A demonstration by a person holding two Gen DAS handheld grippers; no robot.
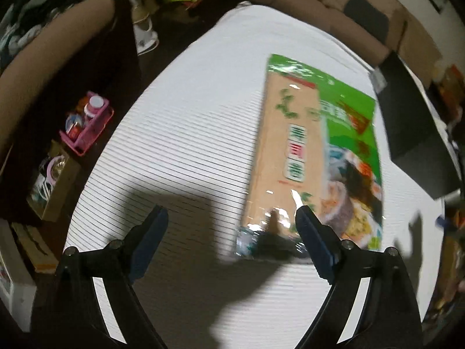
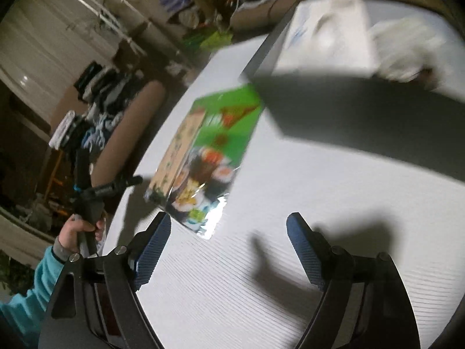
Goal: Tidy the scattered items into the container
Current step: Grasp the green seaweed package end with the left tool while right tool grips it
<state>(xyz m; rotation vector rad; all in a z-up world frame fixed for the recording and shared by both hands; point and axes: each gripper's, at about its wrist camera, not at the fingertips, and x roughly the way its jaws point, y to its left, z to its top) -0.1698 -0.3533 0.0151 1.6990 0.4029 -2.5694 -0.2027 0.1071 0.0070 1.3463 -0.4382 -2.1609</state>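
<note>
Left claw: released, fingers spread wide, nothing between them. It hovers low over the white bench, aimed along the bench top. Its right finger overlaps the packet's near edge in the left view; contact cannot be confirmed.

Right claw: released, fingers wide apart, grasping nothing. It is held above the bench, aimed toward the packet and the container.

Packet: flat, glossy, green with a tan panel on one side and sushi pictures near one end. It lies flat on the bench, near the container. Motion blur obscures the print.

Container: dark-walled box on the bench, just beyond the packet's far end. The right view shows its interior, holding a white box and a white crumpled item.

View differences: the right view alone shows the person's left hand, in a teal sleeve, gripping the left tool's handle at the bench edge. The left view alone shows a pink tray of small items beside the bench.
</note>
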